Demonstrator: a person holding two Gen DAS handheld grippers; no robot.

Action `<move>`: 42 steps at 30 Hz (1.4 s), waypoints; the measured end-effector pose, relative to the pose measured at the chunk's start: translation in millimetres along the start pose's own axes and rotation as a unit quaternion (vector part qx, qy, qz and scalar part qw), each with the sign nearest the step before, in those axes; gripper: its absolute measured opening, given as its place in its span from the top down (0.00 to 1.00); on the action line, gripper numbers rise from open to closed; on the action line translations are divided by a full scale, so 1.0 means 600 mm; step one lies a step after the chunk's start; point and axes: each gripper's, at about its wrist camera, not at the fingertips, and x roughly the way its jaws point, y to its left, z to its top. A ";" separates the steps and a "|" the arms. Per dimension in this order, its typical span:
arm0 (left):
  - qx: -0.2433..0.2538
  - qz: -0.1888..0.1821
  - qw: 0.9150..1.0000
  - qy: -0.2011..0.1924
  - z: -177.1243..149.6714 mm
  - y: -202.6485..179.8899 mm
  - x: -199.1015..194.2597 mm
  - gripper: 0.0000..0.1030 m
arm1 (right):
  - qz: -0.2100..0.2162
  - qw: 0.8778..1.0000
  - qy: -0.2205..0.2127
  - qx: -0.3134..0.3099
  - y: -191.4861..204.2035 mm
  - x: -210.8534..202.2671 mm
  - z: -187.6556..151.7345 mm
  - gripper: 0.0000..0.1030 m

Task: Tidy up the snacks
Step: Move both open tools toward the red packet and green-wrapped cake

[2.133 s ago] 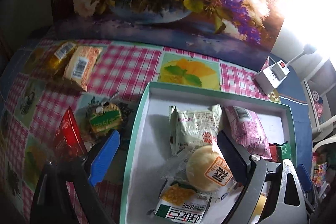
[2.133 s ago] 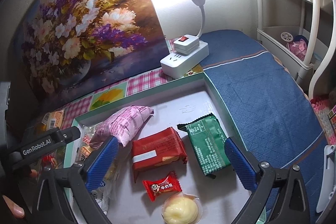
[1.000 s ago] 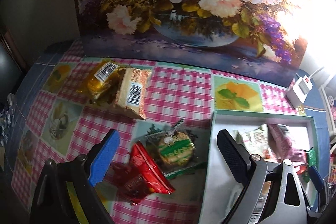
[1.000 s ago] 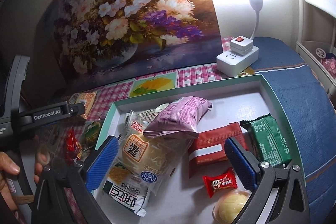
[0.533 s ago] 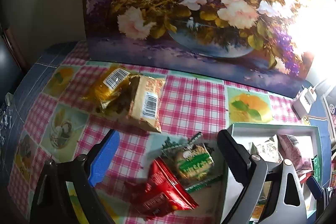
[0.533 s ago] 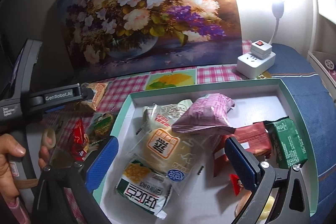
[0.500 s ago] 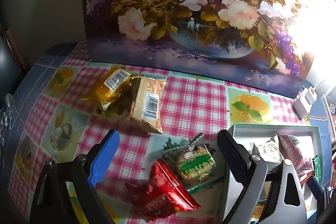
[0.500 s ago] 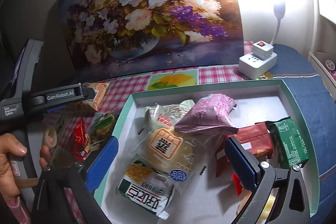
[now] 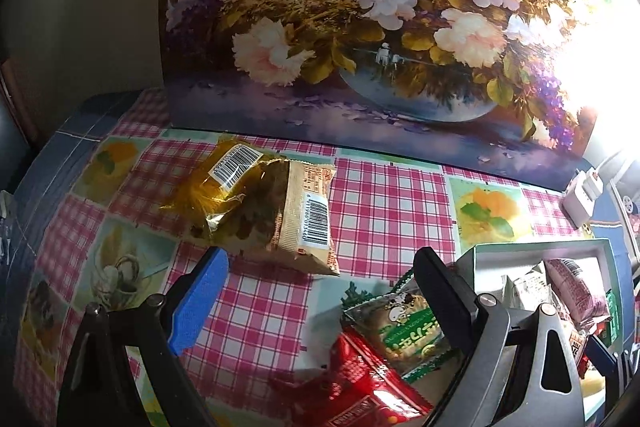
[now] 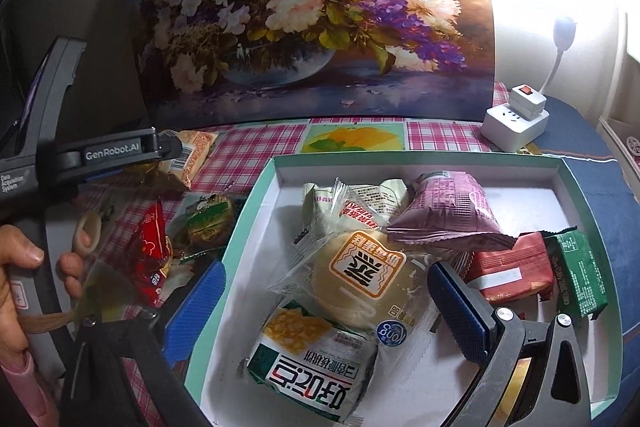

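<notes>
The shallow white box with a mint-green rim (image 10: 582, 187) already holds most wrapped snacks and now sits at the right edge of the left wrist view, where two seconds ago it filled it; the left gripper (image 9: 320, 291) has swung out over the pink checked tablecloth (image 9: 384, 203), jaws wide and empty, facing the tan barcoded packet (image 9: 304, 215) overlapping the gold foil packet (image 9: 224, 183), probably next; the right gripper (image 10: 326, 301) hovers spread and empty above the box.
</notes>
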 end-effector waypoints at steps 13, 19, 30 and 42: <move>-0.010 -0.023 1.000 0.010 -0.008 0.074 0.021 0.09 | -0.041 0.999 0.009 -0.021 0.043 0.001 0.029 0.00; -0.018 -0.045 0.999 0.017 -0.014 0.100 0.021 0.09 | -0.044 0.998 0.018 -0.051 0.095 0.015 0.049 0.00; 0.003 -0.040 0.999 0.032 -0.034 0.140 0.013 0.09 | -0.046 0.995 0.050 -0.078 0.165 0.057 0.064 0.00; 0.038 -0.072 0.995 0.052 -0.076 0.144 0.014 0.09 | -0.070 0.993 0.080 -0.055 0.154 0.072 0.055 0.00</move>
